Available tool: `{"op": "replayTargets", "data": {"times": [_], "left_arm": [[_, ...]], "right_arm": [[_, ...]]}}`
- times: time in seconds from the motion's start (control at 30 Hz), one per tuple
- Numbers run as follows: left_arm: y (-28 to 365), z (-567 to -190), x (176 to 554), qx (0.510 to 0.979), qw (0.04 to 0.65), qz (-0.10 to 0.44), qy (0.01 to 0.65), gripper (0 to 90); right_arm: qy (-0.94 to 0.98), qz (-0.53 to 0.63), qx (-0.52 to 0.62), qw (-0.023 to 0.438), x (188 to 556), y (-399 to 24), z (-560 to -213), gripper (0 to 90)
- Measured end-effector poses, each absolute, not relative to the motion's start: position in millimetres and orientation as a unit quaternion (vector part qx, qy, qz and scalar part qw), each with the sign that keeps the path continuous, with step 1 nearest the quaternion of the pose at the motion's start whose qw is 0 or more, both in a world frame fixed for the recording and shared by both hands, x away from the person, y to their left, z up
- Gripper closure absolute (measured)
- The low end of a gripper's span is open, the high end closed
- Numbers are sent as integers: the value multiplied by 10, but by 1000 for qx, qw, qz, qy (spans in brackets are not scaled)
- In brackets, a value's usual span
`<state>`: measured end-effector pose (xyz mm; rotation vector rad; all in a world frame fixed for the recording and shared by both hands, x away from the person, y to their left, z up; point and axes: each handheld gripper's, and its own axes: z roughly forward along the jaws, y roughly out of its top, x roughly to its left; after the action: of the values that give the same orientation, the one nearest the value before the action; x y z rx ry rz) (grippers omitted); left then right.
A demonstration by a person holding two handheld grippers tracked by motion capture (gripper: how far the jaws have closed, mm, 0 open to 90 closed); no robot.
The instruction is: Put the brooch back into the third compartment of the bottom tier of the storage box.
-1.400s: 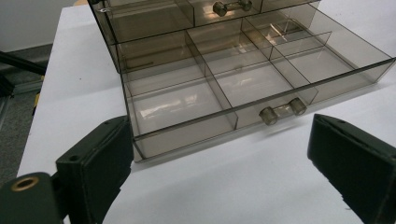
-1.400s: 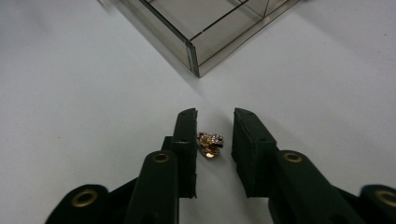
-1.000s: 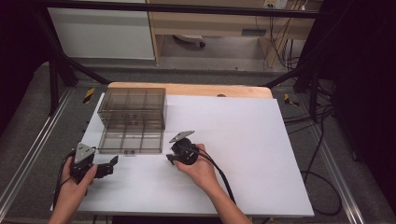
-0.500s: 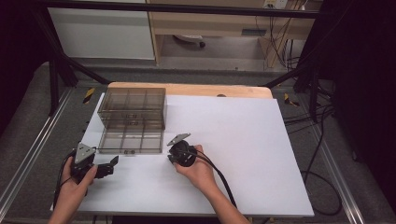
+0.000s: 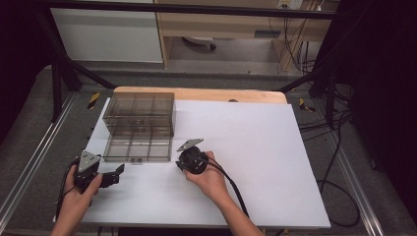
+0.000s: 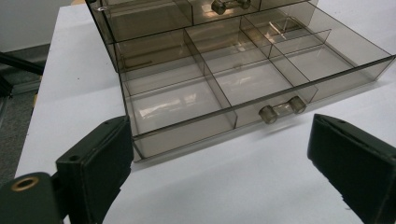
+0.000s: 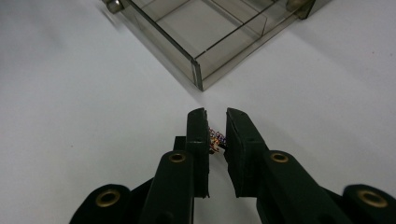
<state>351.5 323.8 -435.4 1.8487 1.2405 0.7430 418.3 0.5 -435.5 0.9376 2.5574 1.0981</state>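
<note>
pinching a tiny multicoloured bit [image 7: 216,139] between their jaws, the right tongs [image 5: 188,156] sit at the centre of the high view, just off the open drawer [image 5: 138,149] corner, having just closed. the left tongs [image 5: 105,177], lower left, gape wide and empty, facing the drawer's handle [image 6: 282,108] on the white worktop [image 5: 275,162].

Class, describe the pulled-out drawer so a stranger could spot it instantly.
On the white table stands a smoky clear drawer cabinet at the back left. The open drawer juts from its base toward the person, alone in showing its empty divided compartments from above.
</note>
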Motion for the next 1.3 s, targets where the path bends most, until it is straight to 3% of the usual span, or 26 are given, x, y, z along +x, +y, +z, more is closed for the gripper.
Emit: {"op": "replayTargets", "data": {"times": [0.73,1.3], "left_arm": [[3238,-4362,3518,728,383,294,487,72],[3243,-4362,3521,728,382,293,488,72]], "right_arm": [[832,442,315,119,4284,105,-3951,796],[827,448,317,120,4462,301,-3920,797]]}}
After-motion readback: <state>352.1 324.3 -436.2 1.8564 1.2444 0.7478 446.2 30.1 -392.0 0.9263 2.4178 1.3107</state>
